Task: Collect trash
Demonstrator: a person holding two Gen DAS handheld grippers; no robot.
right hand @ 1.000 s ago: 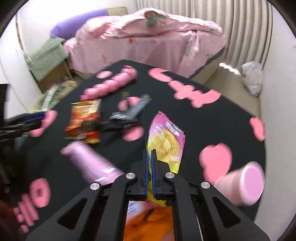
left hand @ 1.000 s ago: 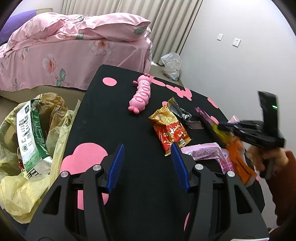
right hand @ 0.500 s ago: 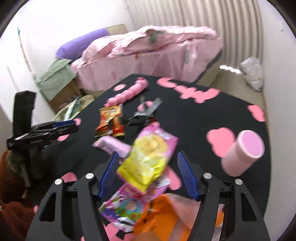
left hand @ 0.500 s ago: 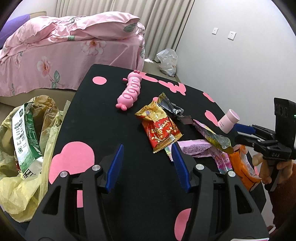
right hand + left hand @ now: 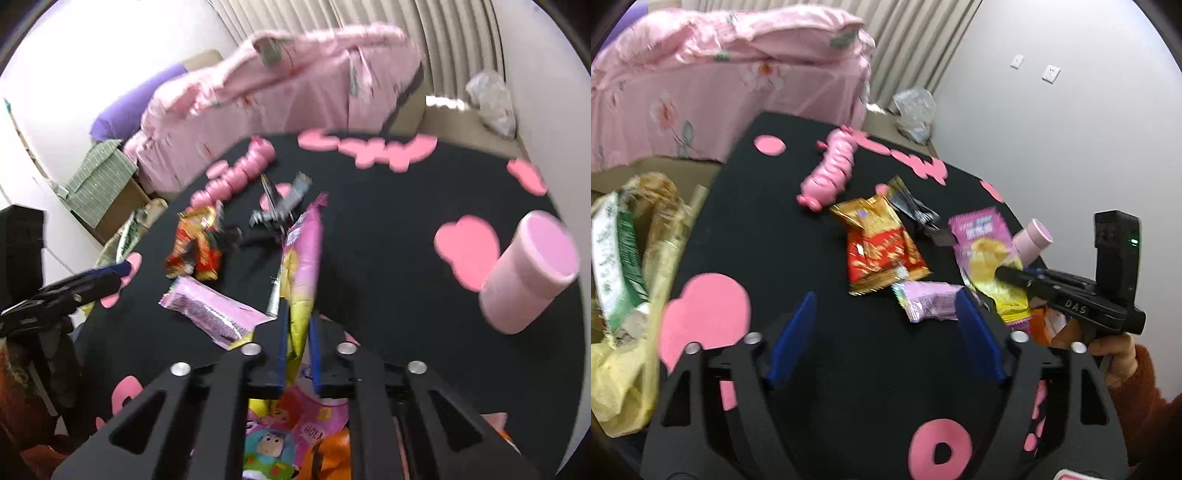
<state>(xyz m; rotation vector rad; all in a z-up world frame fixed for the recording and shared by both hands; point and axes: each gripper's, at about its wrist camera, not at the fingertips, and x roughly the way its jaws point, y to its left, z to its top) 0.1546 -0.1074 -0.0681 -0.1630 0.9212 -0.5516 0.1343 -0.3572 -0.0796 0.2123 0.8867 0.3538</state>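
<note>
Right wrist view: right gripper [image 5: 298,332] closing, pinching the chip bag [image 5: 301,266] just right of the pink wrapper [image 5: 214,310]; left gripper [image 5: 886,328] spreading, empty, before that wrapper.

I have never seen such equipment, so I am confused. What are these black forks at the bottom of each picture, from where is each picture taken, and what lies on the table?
There is no robot. A person holds a hand tool with a two-finger claw in each hand, and a wide-angle camera on each tool looks along its fingers. One picture comes from the left claw: its jaws are opening, with nothing between them. The other comes from the right claw: its jaws are closing on the pink and yellow chip bag, which they pinch. On the black table lie a red and gold snack packet, a lilac wrapper, a dark wrapper, a pink caterpillar toy and a pink cup. Beside the table a yellow bag holds trash.
</note>
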